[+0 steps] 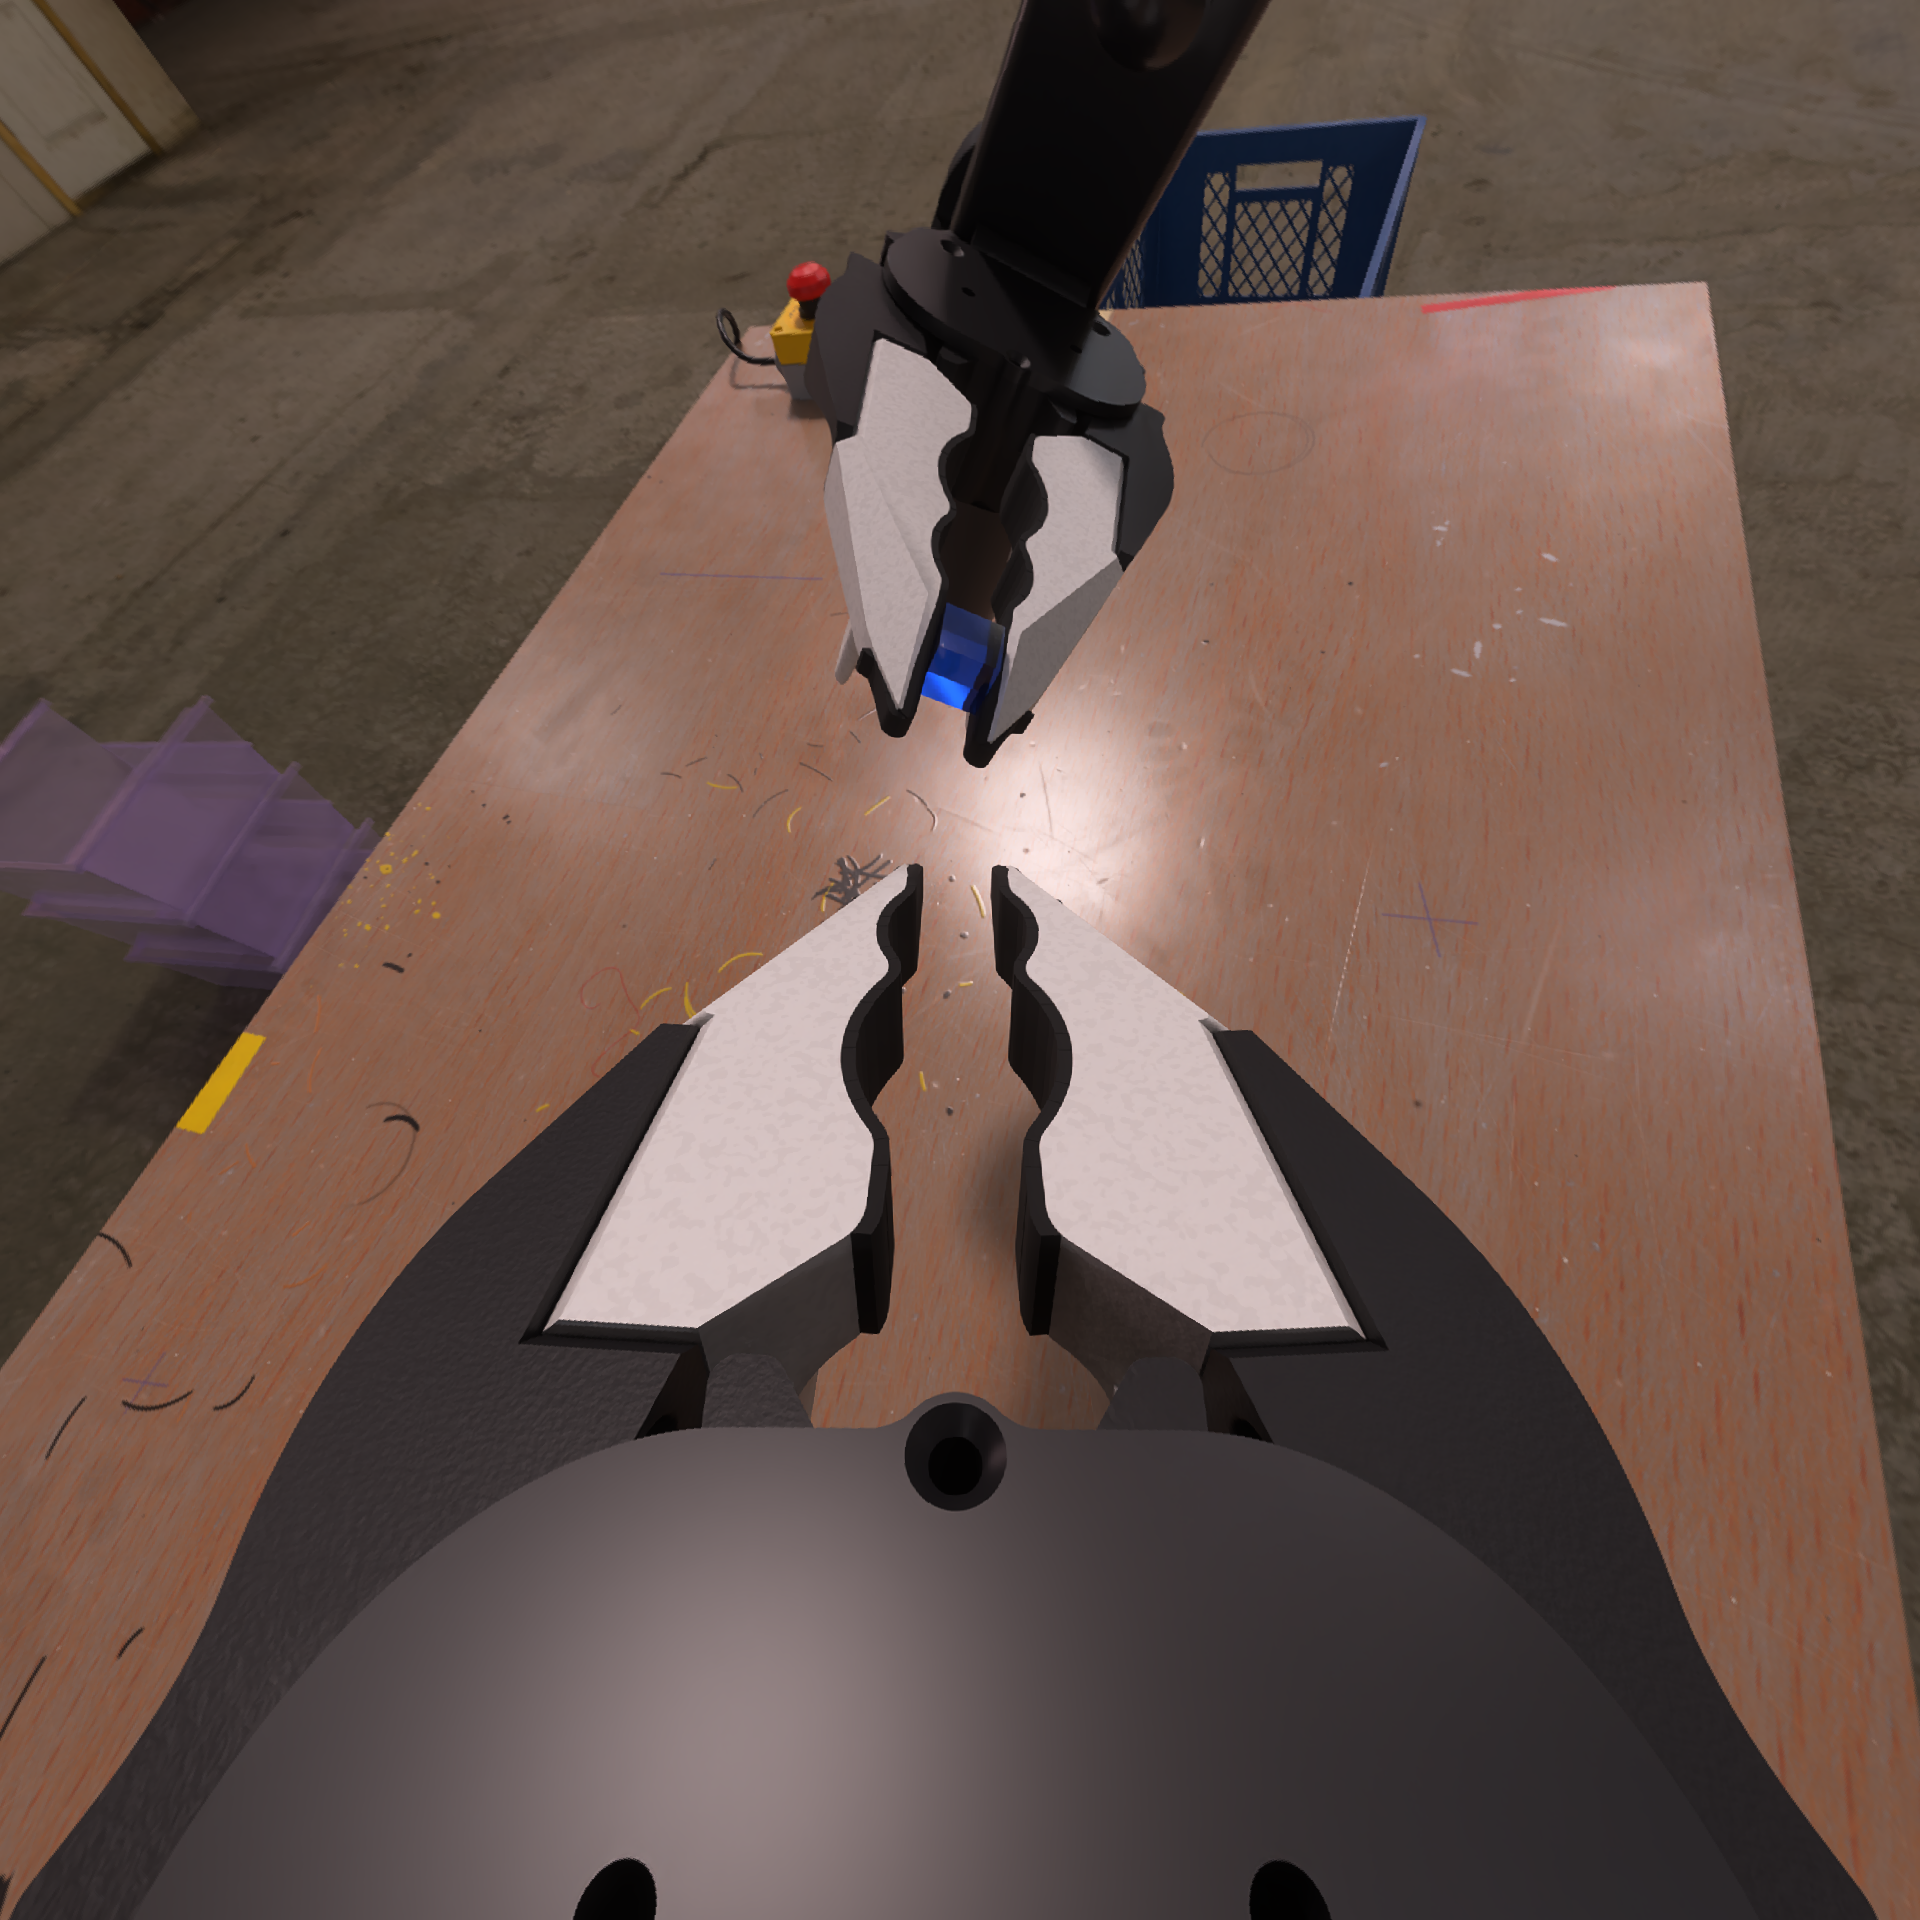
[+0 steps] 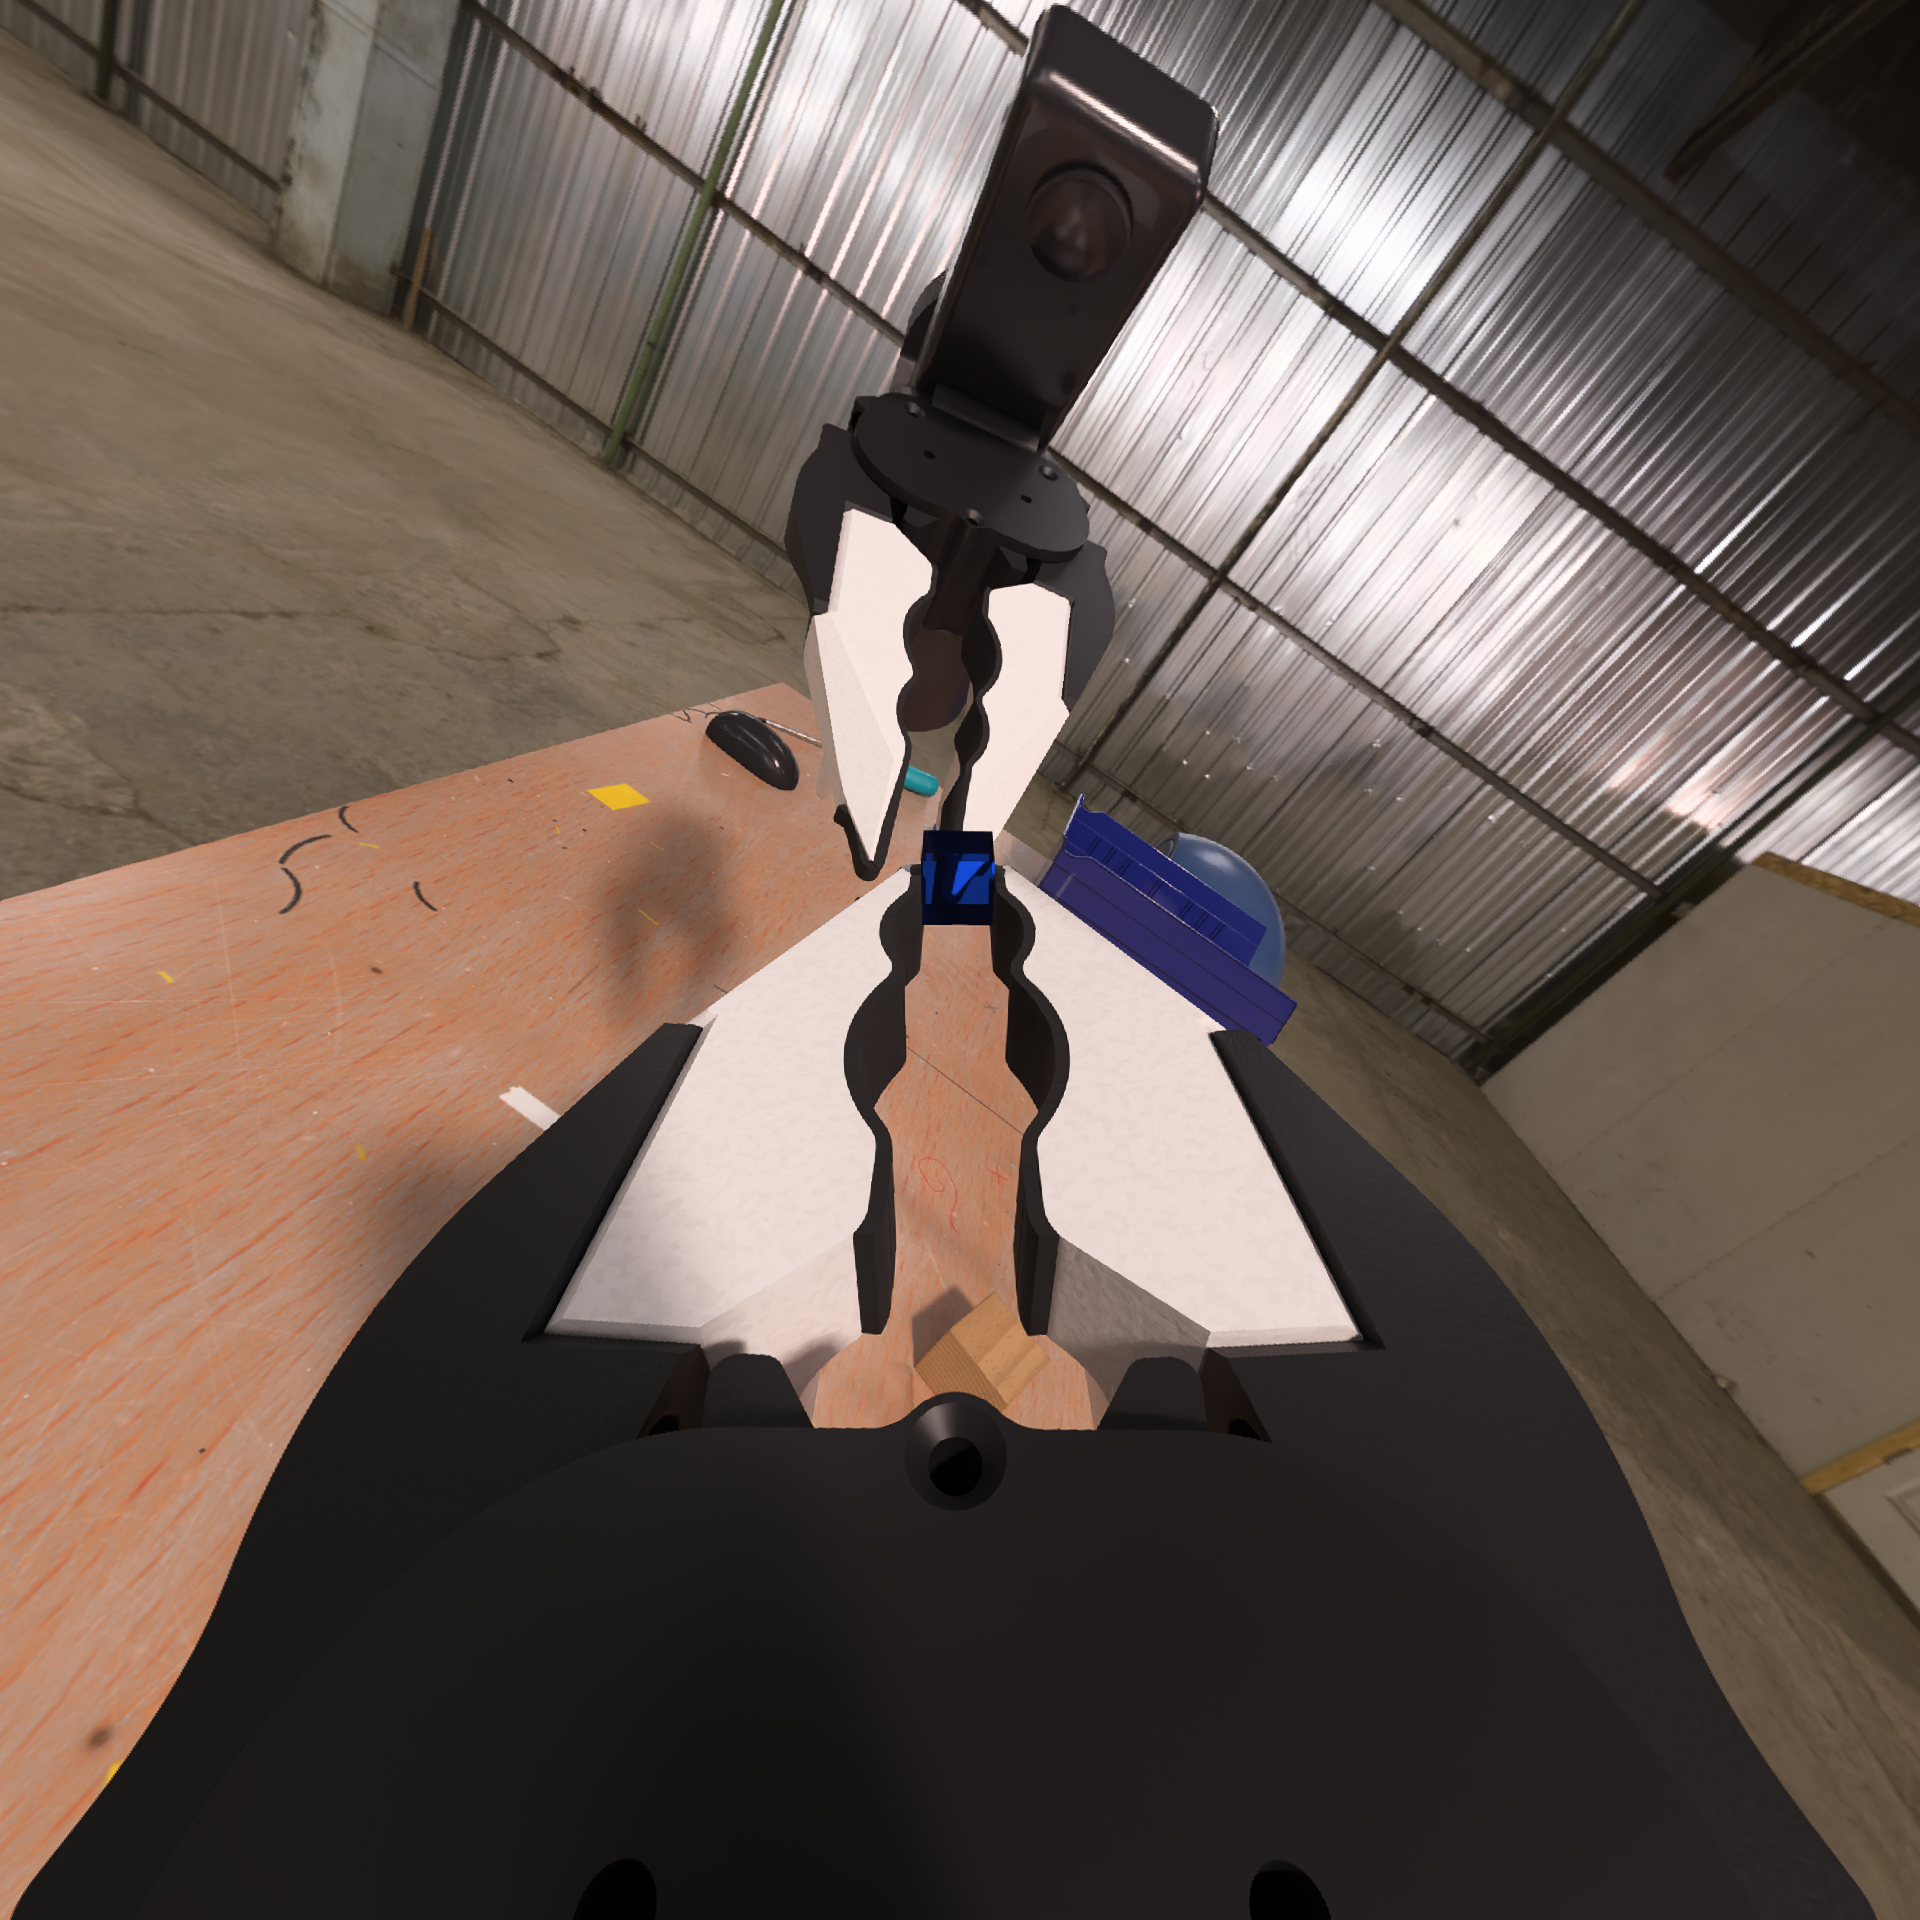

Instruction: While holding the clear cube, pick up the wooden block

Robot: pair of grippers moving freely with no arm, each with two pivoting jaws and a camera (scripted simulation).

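The clear blue cube is clamped between the fingertips of my right gripper, above the table. It also shows in the left wrist view, held by the right gripper, which points down at the table. The wooden block lies on the table under my right gripper, seen between the finger bases. It is hidden in the left wrist view. My left gripper is empty, its jaws a small gap apart, and faces the right one tip to tip.
A red stop button on a yellow box sits at the table's far corner, with a blue crate behind it. A purple rack is on the floor left. A black mouse and a blue bin are beyond the left gripper.
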